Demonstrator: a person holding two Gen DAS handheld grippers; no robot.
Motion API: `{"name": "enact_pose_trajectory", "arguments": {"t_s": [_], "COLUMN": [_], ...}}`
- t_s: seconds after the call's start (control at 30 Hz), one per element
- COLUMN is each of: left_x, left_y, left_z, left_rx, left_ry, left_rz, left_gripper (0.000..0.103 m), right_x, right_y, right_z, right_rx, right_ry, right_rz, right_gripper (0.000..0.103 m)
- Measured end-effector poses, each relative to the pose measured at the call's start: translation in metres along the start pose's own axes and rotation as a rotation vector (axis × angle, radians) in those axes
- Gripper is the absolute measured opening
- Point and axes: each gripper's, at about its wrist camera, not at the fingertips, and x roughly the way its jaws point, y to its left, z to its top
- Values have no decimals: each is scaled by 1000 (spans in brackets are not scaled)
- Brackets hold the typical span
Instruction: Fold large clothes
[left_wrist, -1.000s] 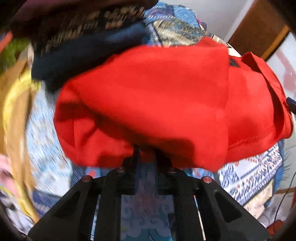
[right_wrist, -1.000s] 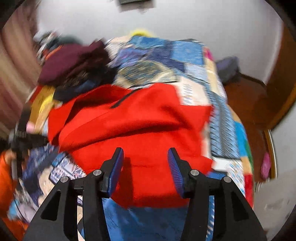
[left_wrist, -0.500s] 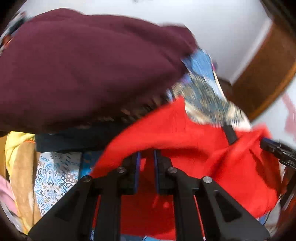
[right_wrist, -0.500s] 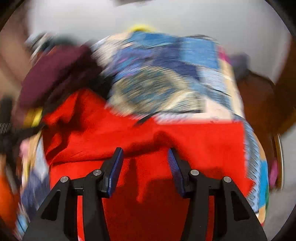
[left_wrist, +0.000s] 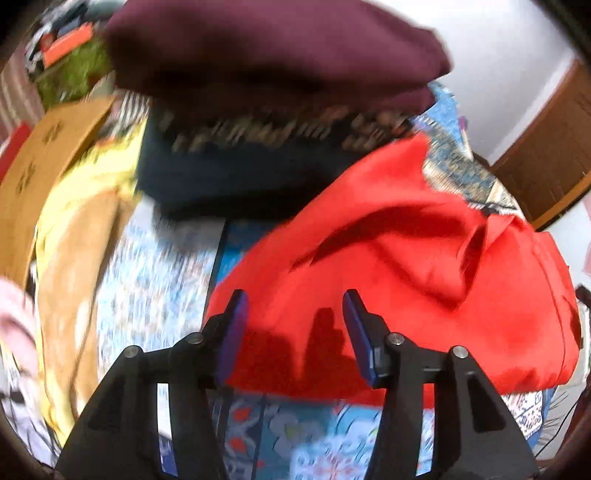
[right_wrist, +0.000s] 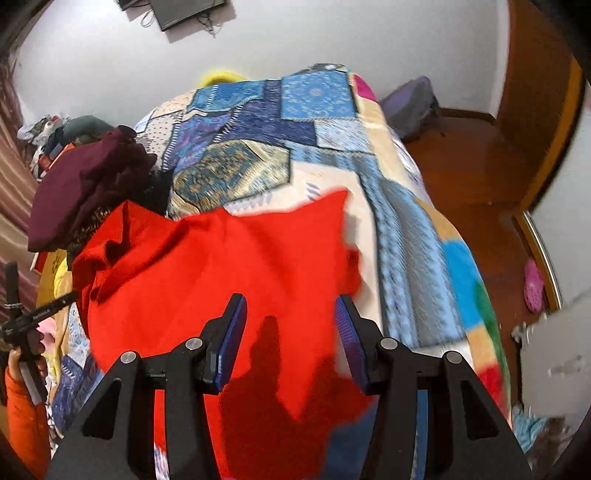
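We see both tongs apart, nothing gripped: left tongs (left_wrist: 293, 314) and right tongs (right_wrist: 290, 317) over red garment (right_wrist: 221, 280), crumpled on bed quilt (right_wrist: 317, 122). Maroon pile (left_wrist: 266, 55) crowds its left edge; quilt bare to its right.

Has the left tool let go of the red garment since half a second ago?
Yes. The left tool, then shut on the red garment, now stands open with the cloth lying loose beside the maroon stack.
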Motion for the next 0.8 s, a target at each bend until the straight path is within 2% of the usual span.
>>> {"name": "enact_pose_trajectory", "arguments": {"t_s": [0.1,0.2,0.37,0.43,0.57,0.8], "left_x": [1,2,5,5,3,4], "left_y": [15,22,22,22,17,19], "left_z": [-20,-41,-63,-68,-73,-82], "left_rx": [-55,-102,-185,-217,-233,-262], "left_ry": [29,55,76,84,75,79], "left_rz": [0,-35,-116,-160,-172,-197], "left_gripper": [52,52,52,52,52,52], "right_x": [-11,-18,-11,-8,7,26], "right_y": [-12,-22,-36,-36,-29,-12], "right_z": [-20,-37,-64,-69,-75,-74], "right_rx": [53,118,318,365,443,482], "right_ry": [12,7,26,16,63,84], "right_rz": [-2,2,132,159,250,293], "right_gripper": [51,55,57,57,57,67]}}
